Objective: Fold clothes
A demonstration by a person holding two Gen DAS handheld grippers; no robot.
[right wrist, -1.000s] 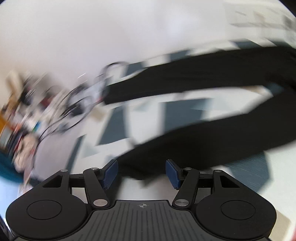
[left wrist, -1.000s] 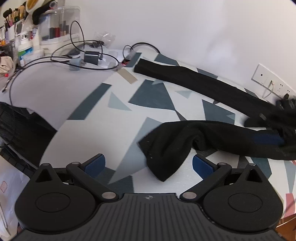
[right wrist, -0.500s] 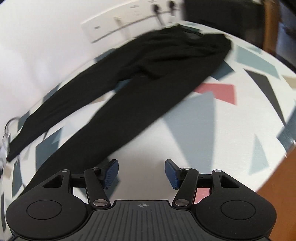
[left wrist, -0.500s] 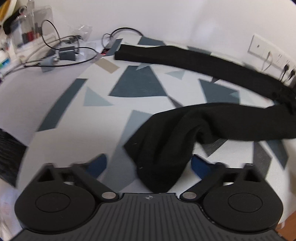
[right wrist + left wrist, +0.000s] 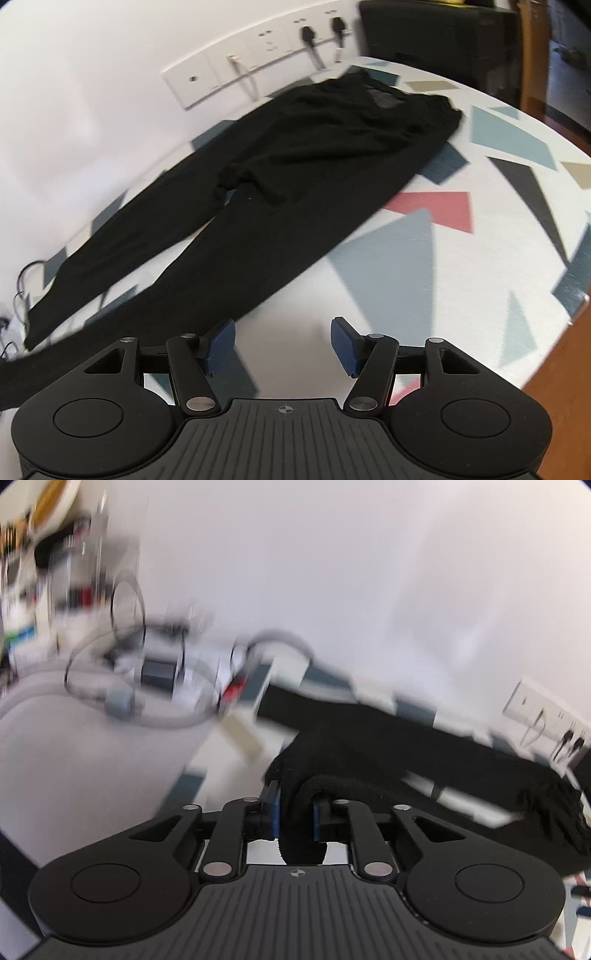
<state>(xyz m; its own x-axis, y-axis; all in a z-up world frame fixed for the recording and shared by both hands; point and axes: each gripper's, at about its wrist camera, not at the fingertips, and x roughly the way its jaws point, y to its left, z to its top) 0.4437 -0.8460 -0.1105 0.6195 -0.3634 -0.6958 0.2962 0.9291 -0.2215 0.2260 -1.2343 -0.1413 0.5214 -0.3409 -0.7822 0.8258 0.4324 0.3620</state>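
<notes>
On the table (image 5: 424, 258) with its geometric-print cover, black trousers (image 5: 295, 177) lie flat along the wall, waistband at the far end by the wall sockets (image 5: 258, 62). Left tool (image 5: 295, 808): jaws closing, blue pads clamped on one trouser-leg cuff, cloth bunched between them. Right tool (image 5: 282, 339): jaws apart, nothing between them, hovering over bare cover just beside the nearer leg. Left wrist view heavily blurred; cables (image 5: 147, 686) and clutter at the far left are hard to make out. No readable writing.
</notes>
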